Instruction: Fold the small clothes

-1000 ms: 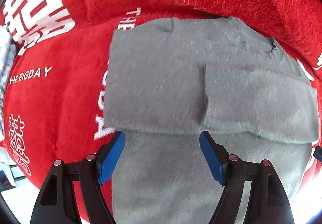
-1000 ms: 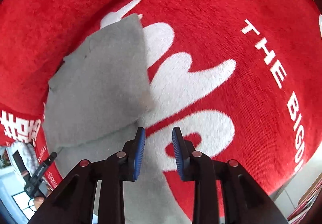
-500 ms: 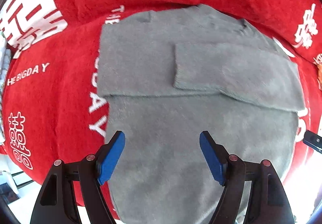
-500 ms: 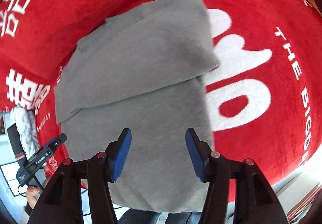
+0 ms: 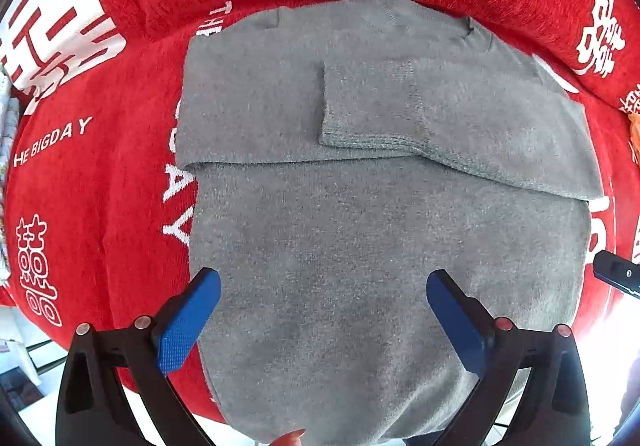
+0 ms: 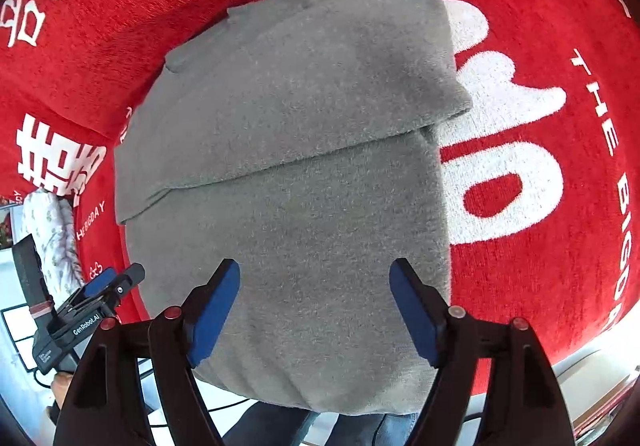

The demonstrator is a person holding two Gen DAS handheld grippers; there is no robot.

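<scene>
A small grey sweater (image 5: 360, 238) lies flat on a red blanket (image 5: 92, 173) with white lettering. Both sleeves are folded across its upper body; the right sleeve's cuff (image 5: 360, 109) lies on top. Its hem hangs over the near edge. My left gripper (image 5: 320, 310) is open and empty above the sweater's lower part. My right gripper (image 6: 314, 306) is open and empty above the same sweater (image 6: 296, 181), over its lower right side. The left gripper (image 6: 100, 298) also shows at the lower left of the right wrist view.
The red blanket (image 6: 540, 85) covers the whole surface and rises at the back. A white patterned cloth (image 6: 52, 230) lies past the blanket's left edge. The floor and a person's jeans (image 6: 280, 426) show beneath the near edge.
Both grippers have pulled back toward the near edge, so more of the sweater shows. The right gripper has opened from nearly shut to wide open and swung left over the sweater.
</scene>
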